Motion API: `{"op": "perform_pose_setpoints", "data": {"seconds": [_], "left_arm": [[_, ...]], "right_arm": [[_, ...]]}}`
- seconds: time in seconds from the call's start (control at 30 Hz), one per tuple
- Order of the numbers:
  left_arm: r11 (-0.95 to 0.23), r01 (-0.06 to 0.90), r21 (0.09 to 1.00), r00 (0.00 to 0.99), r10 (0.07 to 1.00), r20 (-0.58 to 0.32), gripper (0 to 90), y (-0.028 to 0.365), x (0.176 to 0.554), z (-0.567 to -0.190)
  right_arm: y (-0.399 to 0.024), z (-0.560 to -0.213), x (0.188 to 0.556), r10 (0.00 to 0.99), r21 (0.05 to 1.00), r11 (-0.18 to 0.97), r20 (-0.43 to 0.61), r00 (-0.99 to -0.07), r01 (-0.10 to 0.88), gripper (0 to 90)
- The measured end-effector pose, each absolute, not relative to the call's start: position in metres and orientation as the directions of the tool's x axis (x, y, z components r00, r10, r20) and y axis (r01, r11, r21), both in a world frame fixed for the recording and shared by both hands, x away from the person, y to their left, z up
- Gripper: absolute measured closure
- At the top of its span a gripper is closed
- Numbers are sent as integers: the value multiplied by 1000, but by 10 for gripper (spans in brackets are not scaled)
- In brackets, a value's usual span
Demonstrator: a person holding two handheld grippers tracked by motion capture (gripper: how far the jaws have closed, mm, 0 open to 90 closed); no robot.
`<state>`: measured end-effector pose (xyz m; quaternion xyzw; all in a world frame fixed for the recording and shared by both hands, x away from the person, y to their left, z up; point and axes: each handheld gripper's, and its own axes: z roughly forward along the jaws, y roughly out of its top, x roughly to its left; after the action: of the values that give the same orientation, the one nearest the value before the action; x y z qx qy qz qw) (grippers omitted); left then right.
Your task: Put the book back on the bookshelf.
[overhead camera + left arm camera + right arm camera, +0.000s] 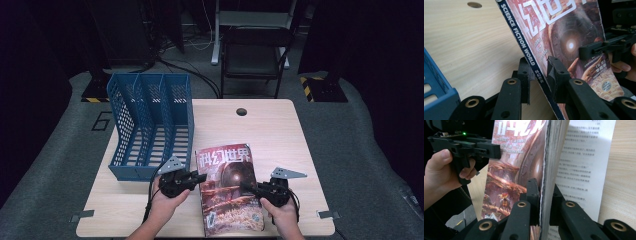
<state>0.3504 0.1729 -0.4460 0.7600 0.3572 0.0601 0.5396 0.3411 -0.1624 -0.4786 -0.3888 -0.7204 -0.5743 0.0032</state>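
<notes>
A magazine (pixel 230 190) with a reddish science-fiction cover lay near the front edge of a pale wooden table (pixel 280 135), between a person's two hands. The left gripper (pixel 200 177) reached in from the magazine's left side and the right gripper (pixel 246 187) from its right side, each held in one hand. In the left gripper view, the magazine's dark blue spine (pixel 524 47) ran up between the two black jaws, which pressed on it from either side, one against the cover and one behind the spine, so the left jaws were clenched on the spine edge. In the right gripper view, the jaws were clamped on the opposite, open edge of the magazine (pixel 524 170), with the cover and a thick stack of pages pinched between them; a printed inner page (pixel 584 165) fanned out beyond the far jaw. That view also showed the left hand (pixel 441 170) and its gripper meeting the cover farther off. A blue file rack (pixel 150 125) with three slots stood on the table's left rear part, just beside the magazine's upper left corner.
</notes>
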Motion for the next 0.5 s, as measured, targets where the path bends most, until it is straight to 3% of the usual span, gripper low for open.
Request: {"op": "perform_pose_setpoints", "data": {"seconds": [0.5], "left_arm": [[-174, 437, 883, 770, 580, -266, 776, 179, 347, -424]], "right_arm": [[-158, -467, 341, 563, 848, 69, 401, -722, 525, 847]]}}
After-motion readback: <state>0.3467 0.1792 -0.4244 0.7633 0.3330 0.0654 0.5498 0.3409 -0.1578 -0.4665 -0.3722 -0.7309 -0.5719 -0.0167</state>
